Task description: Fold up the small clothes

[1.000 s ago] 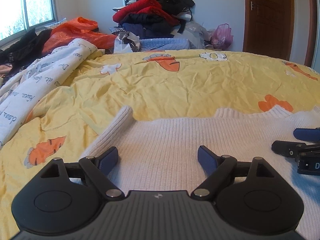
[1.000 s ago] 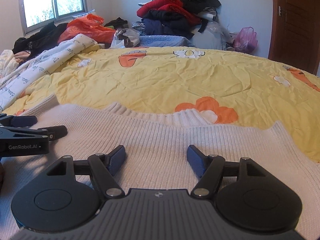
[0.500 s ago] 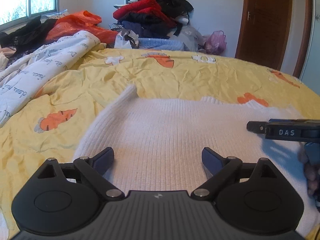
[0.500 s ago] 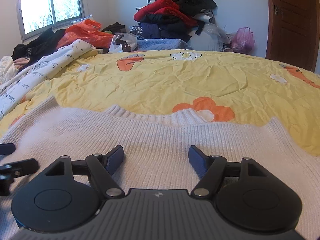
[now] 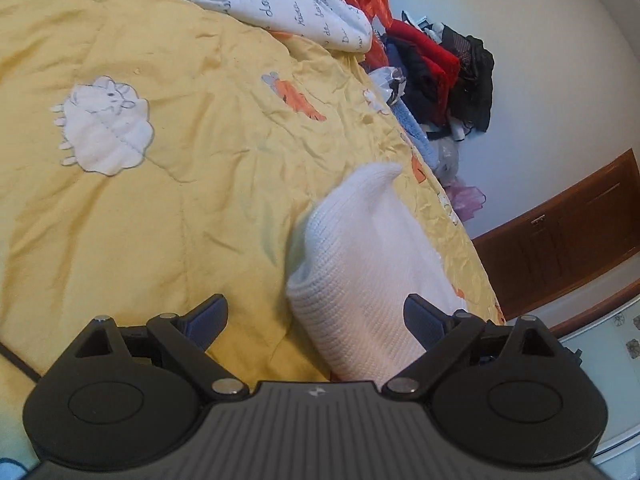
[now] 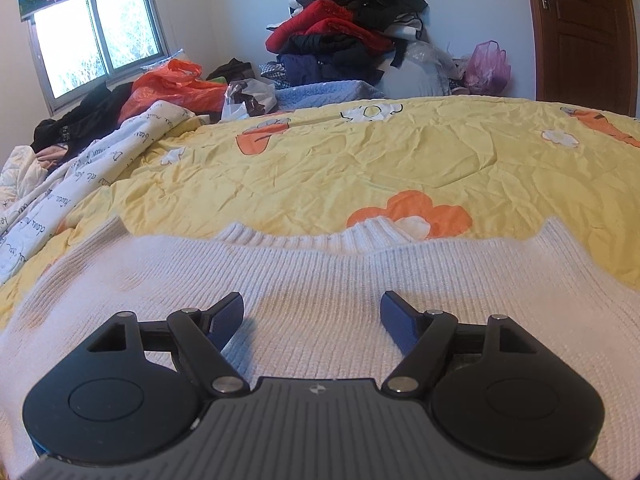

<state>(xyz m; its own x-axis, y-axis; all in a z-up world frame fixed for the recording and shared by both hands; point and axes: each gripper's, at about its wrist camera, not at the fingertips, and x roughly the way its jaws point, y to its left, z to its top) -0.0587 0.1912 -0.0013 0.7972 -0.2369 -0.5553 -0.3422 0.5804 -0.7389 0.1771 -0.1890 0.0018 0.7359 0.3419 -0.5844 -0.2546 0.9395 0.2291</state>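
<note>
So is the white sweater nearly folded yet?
Not yet. The white sweater lies spread flat on the yellow quilt, collar away from the camera. One sleeve edge sits ahead of the open left gripper. The right gripper is opening over the knit, gripping nothing. Every fold looks left to do.

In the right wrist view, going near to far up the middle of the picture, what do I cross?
Right gripper, its jaws opening with nothing clamped → white knit sweater → its ribbed collar → yellow quilt → blue knitted blanket → pile of dark and red clothes against the wall.
</note>
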